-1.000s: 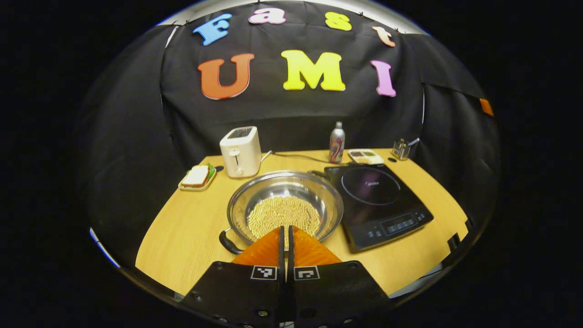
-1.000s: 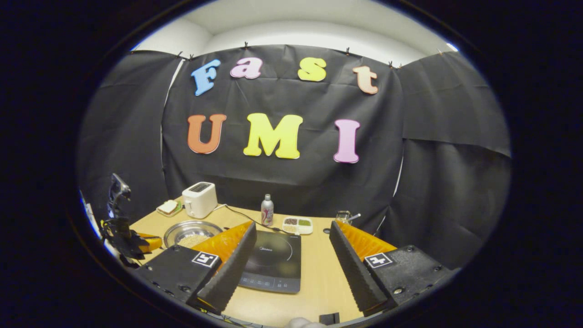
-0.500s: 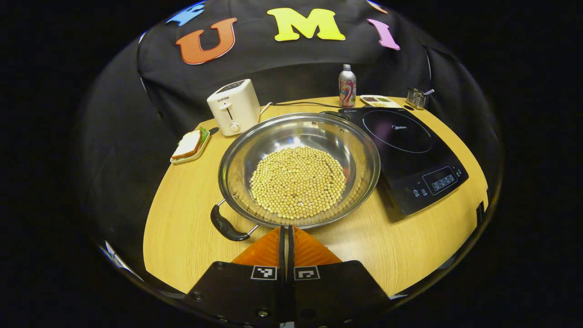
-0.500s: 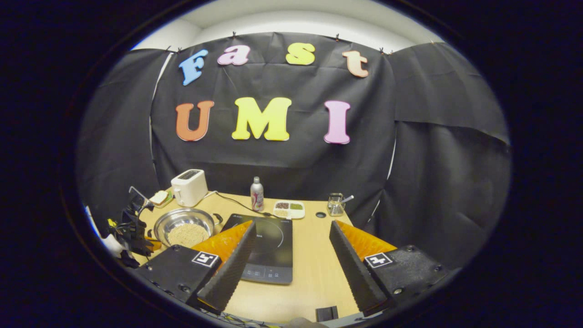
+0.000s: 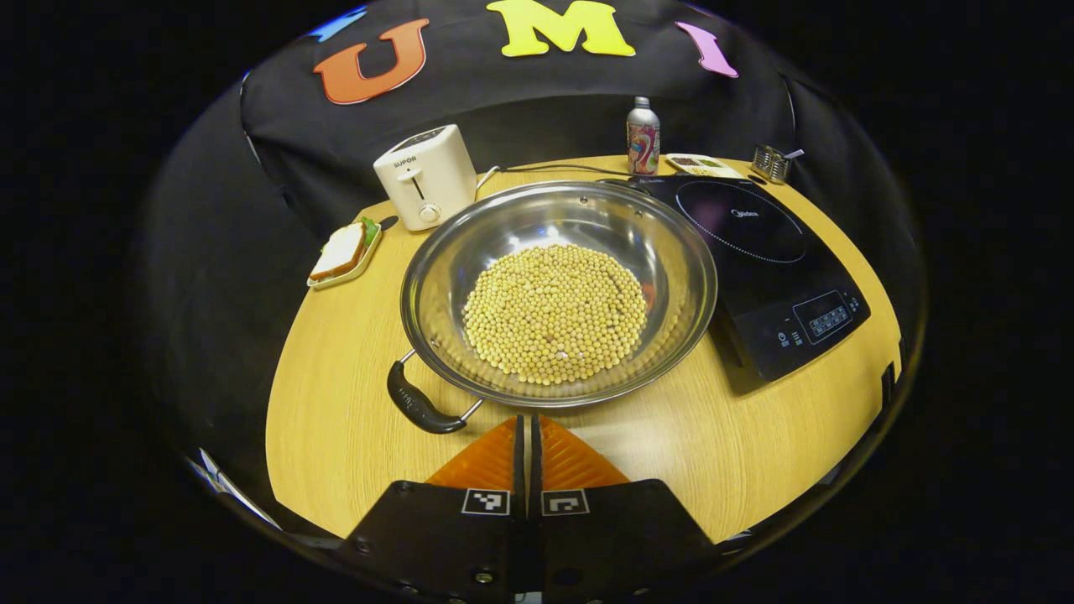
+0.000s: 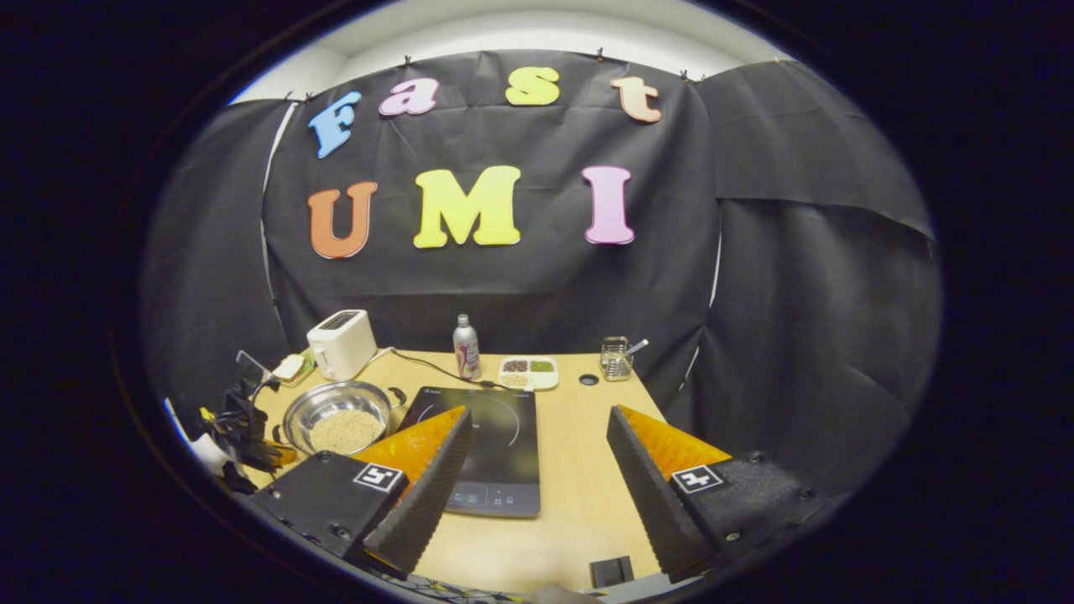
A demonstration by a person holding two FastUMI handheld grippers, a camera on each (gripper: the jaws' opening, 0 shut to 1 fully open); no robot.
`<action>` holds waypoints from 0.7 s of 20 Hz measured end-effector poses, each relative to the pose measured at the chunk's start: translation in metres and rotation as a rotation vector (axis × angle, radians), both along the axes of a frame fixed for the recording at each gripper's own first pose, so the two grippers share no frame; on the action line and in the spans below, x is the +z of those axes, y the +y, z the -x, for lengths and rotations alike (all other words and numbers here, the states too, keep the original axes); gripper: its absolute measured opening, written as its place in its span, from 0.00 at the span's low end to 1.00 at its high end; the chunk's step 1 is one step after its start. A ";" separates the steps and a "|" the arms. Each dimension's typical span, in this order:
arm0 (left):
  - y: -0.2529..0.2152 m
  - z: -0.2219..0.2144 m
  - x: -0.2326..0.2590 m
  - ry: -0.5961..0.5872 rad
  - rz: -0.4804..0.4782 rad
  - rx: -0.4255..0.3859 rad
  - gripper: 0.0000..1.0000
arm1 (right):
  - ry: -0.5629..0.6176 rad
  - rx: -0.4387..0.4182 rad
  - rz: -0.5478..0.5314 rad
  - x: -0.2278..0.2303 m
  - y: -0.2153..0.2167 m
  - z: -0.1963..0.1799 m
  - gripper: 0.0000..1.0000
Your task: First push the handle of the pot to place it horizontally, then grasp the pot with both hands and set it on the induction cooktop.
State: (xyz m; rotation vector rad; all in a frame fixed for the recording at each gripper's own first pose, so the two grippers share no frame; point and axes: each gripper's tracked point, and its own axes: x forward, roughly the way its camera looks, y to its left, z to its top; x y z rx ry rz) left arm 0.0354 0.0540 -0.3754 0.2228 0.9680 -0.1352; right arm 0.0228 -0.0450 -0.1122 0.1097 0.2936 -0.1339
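A wide steel pot (image 5: 671, 252) holding yellow beans sits on the wooden table, and it appears small at the left as the pot (image 6: 312, 401) in the right gripper view. One black handle (image 5: 414, 408) points to the near left; the other lies at the far right by the induction cooktop (image 5: 755, 243), which also appears as the cooktop (image 6: 495, 436). My left gripper (image 5: 527, 419) is shut and empty, its tips just short of the pot's near rim, right of the handle. My right gripper (image 6: 537, 415) hangs open above the table's near edge, in front of the cooktop, with the other gripper (image 6: 243, 419) at far left.
A white toaster (image 5: 425, 176) and a sandwich plate (image 5: 342, 254) stand at the back left. A can (image 5: 643, 148), a divided snack tray (image 5: 701, 165) and a small glass holder (image 5: 772, 163) line the back edge. A cord (image 5: 545, 170) runs behind the pot.
The left gripper has moved down and forward toward the pot, which now looms larger. The right gripper view has tilted and drifted slightly, showing more of the table. Both jaws are unchanged.
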 end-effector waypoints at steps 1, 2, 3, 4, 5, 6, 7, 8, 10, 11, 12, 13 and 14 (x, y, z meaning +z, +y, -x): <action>0.001 -0.004 -0.002 0.001 -0.005 0.001 0.10 | 0.000 0.008 0.002 0.001 0.003 -0.001 1.00; 0.003 -0.006 -0.004 0.005 -0.010 0.006 0.10 | 0.000 0.014 0.010 0.002 0.004 -0.002 1.00; 0.005 -0.007 -0.005 0.007 -0.015 0.011 0.00 | 0.001 0.020 0.017 0.002 0.006 -0.004 1.00; 0.008 -0.009 -0.006 0.007 -0.019 0.013 0.00 | 0.001 0.025 0.019 0.002 0.007 -0.003 1.00; 0.010 -0.008 -0.007 0.012 -0.022 0.017 0.10 | 0.003 0.027 0.016 0.003 0.007 -0.003 1.00; 0.012 -0.010 -0.008 0.013 -0.027 0.022 0.10 | 0.003 0.027 0.013 0.001 0.007 -0.003 1.00; 0.016 -0.010 -0.009 0.015 -0.031 0.030 0.10 | 0.006 0.024 0.010 0.001 0.006 -0.003 1.00; 0.019 -0.011 -0.010 0.018 -0.027 0.032 0.10 | 0.009 0.022 0.008 -0.001 0.005 -0.003 1.00; 0.022 -0.010 -0.013 0.024 -0.024 0.041 0.10 | 0.018 0.015 0.008 -0.005 0.002 -0.001 1.00; 0.024 -0.009 -0.014 0.025 -0.025 0.045 0.00 | 0.023 0.012 0.006 -0.005 0.001 -0.001 1.00; 0.025 -0.009 -0.013 0.024 -0.025 0.049 0.00 | 0.023 0.008 0.002 -0.006 0.000 -0.001 1.00; 0.027 -0.009 -0.013 0.020 -0.025 0.053 0.10 | 0.025 0.008 -0.002 -0.005 0.001 -0.001 1.00; 0.029 -0.008 -0.012 0.021 -0.023 0.057 0.00 | 0.023 0.008 -0.002 -0.006 0.001 -0.001 1.00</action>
